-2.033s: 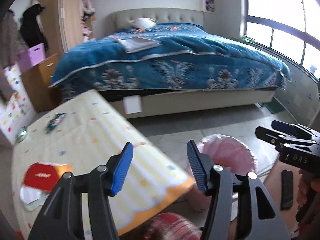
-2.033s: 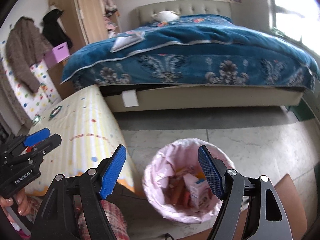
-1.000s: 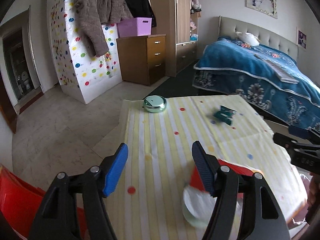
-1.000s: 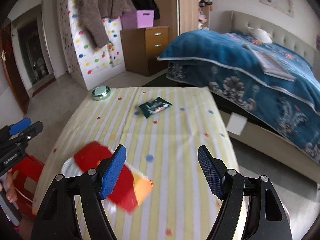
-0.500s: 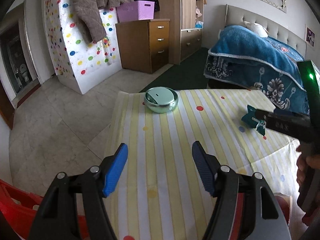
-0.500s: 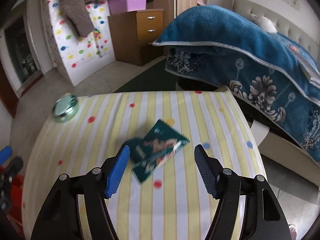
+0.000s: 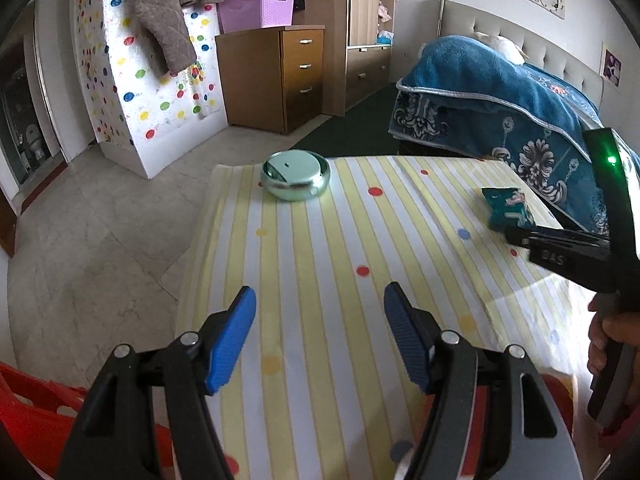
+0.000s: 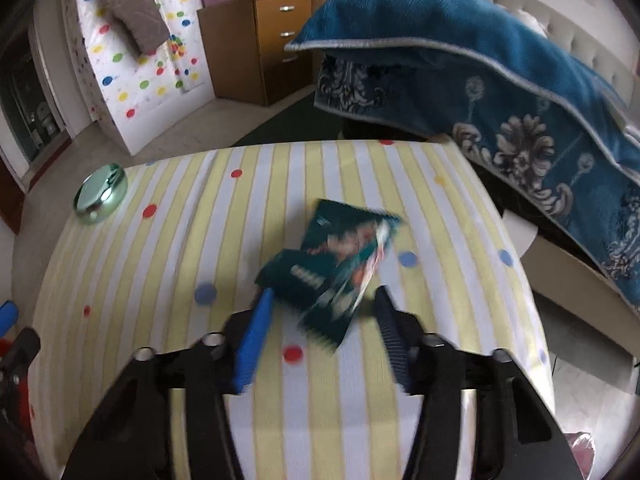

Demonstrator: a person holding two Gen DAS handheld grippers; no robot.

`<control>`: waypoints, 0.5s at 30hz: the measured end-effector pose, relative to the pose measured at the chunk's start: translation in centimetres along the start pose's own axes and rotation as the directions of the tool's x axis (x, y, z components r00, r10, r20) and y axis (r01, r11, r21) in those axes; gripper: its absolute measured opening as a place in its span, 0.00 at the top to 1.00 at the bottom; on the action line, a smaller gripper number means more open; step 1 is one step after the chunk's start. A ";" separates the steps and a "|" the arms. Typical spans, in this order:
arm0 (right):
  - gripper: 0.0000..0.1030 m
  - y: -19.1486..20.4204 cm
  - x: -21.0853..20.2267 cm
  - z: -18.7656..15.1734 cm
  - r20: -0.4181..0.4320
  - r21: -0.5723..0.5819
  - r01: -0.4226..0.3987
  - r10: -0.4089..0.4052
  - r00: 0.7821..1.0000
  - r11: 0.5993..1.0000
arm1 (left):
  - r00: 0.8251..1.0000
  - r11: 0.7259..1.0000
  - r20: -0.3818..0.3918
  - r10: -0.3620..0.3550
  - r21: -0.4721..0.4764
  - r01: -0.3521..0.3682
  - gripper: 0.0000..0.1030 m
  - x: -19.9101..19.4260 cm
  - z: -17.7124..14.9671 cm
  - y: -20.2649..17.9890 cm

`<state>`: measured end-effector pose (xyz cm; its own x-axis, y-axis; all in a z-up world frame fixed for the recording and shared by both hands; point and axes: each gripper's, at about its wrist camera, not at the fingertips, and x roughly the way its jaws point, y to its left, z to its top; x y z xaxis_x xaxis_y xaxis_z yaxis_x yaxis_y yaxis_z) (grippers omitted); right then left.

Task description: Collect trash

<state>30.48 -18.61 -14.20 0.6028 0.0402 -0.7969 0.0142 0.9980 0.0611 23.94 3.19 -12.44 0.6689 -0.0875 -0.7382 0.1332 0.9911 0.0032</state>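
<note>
A dark green snack wrapper (image 8: 344, 248) lies crumpled on the yellow-striped tablecloth (image 8: 180, 240). My right gripper (image 8: 324, 304) is low over it. Its jaws are closing with the wrapper's near end between them, and the blue pads (image 8: 256, 328) do not clearly press on it. The left wrist view shows the same wrapper (image 7: 506, 208) at the right, just past the tip of my right gripper (image 7: 516, 236), which a hand holds. My left gripper (image 7: 320, 312) hovers open over bare cloth (image 7: 320, 240) with nothing between its fingers. A red packet's edge (image 7: 558, 390) peeks out behind its right finger.
A round green tin (image 7: 295, 176) sits at the table's far left corner. A bed with a blue blanket (image 7: 500, 96) stands close behind the table on the right, and a wooden drawer chest (image 7: 276, 76) stands across the floor. Something red (image 7: 28, 412) is at the lower left.
My right gripper has dropped to the green wrapper and its jaws have narrowed around it. My left gripper has moved forward along the table towards the tin and stays open.
</note>
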 end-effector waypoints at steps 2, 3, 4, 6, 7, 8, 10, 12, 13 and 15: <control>0.97 -0.4 -0.2 -0.5 -0.001 -0.005 -0.015 0.015 1.000 1.000 | 1.000 1.000 0.002 0.002 -0.004 -0.002 0.37 -0.7 -0.4 -0.1; 1.00 -0.6 -0.8 -0.8 0.007 -0.013 -0.018 0.019 1.000 1.000 | 1.000 1.000 0.005 0.001 -0.006 -0.001 0.37 -1.2 -0.7 -0.1; 1.00 -0.6 -0.9 -1.1 0.014 -0.017 -0.022 0.022 1.000 1.000 | 1.000 1.000 0.008 0.001 -0.007 0.000 0.37 -1.6 -0.9 -0.2; 1.00 -0.6 -2.9 -2.0 0.042 -0.041 -0.047 0.049 0.998 0.998 | 1.000 1.000 0.013 0.003 -0.008 -0.002 0.37 -2.8 -1.5 -0.4; 1.00 -0.7 -3.2 -2.3 0.047 -0.046 -0.052 0.054 0.997 0.998 | 1.000 1.000 0.014 0.004 -0.009 -0.004 0.37 -3.2 -1.7 -0.5; 1.00 -0.7 -3.7 -2.6 0.053 -0.052 -0.059 0.062 0.997 0.997 | 1.000 1.000 0.016 0.004 -0.009 -0.004 0.37 -3.7 -1.9 -0.7; 1.00 -0.9 -6.1 -4.1 0.075 -0.067 -0.077 0.082 0.994 0.995 | 1.000 1.000 0.019 0.001 -0.011 -0.001 0.37 -5.2 -2.9 -1.1; 1.00 -1.3 -8.5 -5.9 0.089 -0.075 -0.100 0.106 0.990 0.992 | 1.000 1.000 0.016 -0.001 -0.013 0.001 0.37 -6.5 -3.9 -1.4; 1.00 -1.2 -9.0 -6.2 0.089 -0.079 -0.103 0.110 0.990 0.992 | 1.000 1.000 0.014 -0.006 -0.012 0.007 0.37 -7.4 -4.6 -1.7; 1.00 -1.4 -10.6 -8.0 0.086 -0.112 -0.105 0.115 0.990 0.988 | 1.000 1.000 0.019 0.001 -0.007 0.000 0.36 -8.6 -5.5 -2.0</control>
<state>17.74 -20.08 -10.65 0.6670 0.1502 -0.7297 -0.1384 0.9874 0.0767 13.91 2.47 -9.84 0.6827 -0.0887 -0.7253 0.1278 0.9918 -0.0010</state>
